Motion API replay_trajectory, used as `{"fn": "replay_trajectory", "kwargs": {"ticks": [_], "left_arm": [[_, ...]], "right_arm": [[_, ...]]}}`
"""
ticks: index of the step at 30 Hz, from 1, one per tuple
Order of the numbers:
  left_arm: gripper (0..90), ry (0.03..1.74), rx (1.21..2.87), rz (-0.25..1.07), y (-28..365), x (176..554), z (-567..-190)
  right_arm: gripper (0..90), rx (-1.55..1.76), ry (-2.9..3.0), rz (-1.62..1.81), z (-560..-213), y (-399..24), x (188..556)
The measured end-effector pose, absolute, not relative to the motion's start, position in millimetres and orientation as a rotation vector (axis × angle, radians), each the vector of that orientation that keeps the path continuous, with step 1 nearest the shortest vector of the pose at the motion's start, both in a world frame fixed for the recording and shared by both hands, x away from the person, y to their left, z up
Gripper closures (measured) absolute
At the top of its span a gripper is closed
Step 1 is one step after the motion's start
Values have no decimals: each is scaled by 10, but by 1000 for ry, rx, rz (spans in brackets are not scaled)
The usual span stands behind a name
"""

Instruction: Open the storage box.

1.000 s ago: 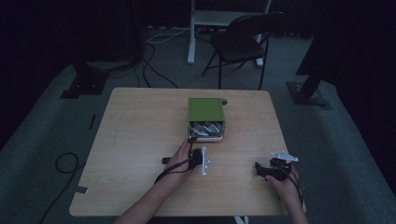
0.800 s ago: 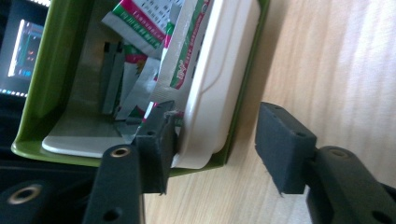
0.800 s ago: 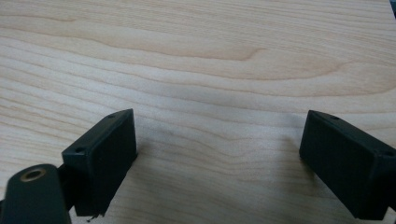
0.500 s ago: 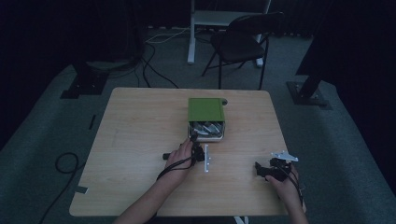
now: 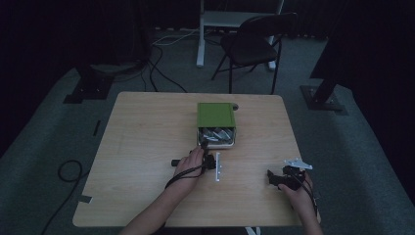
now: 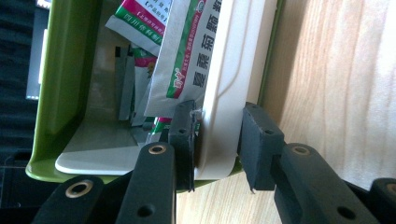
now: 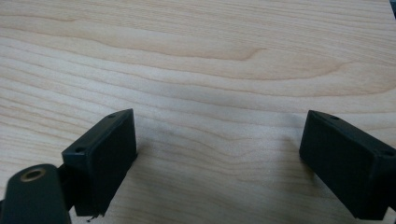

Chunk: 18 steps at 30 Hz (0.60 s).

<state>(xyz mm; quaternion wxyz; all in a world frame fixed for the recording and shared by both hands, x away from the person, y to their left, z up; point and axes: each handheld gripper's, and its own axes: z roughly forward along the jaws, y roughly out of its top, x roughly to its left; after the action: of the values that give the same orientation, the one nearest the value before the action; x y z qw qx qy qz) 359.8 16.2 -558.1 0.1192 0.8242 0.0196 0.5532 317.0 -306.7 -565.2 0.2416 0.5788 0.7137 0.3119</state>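
A green box (image 5: 215, 115) stands at the middle of the wooden table (image 5: 142, 142), with its white drawer (image 5: 218, 143) pulled out towards me. In the drawer lie several printed sachets (image 6: 182, 46). My left gripper (image 6: 217, 135) has just been closing, and its pads now press on either side of the drawer's white front wall (image 6: 224, 93). From above, the left gripper (image 5: 204, 148) is at the drawer's near left corner. My right gripper (image 7: 219, 154) is open over bare wood, and in the high view that right gripper (image 5: 271, 177) rests near the front right of the table.
The box opens towards the table's near edge. Behind the table stand a dark folding chair (image 5: 254, 44) and a white desk leg (image 5: 200, 34). A black cable (image 5: 68, 171) coils on the floor at the left.
The left hand has edged slightly towards the drawer front. The right hand has kept still.
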Motion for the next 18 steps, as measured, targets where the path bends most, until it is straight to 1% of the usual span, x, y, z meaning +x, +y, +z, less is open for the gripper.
{"fn": "replay_trajectory", "kwargs": {"ticks": [18], "left_arm": [[698, 33, 2418, 1591, 159, 3415, -5564]], "right_arm": [[105, 1582, 1952, 852, -5652, -3067, 3170]]}}
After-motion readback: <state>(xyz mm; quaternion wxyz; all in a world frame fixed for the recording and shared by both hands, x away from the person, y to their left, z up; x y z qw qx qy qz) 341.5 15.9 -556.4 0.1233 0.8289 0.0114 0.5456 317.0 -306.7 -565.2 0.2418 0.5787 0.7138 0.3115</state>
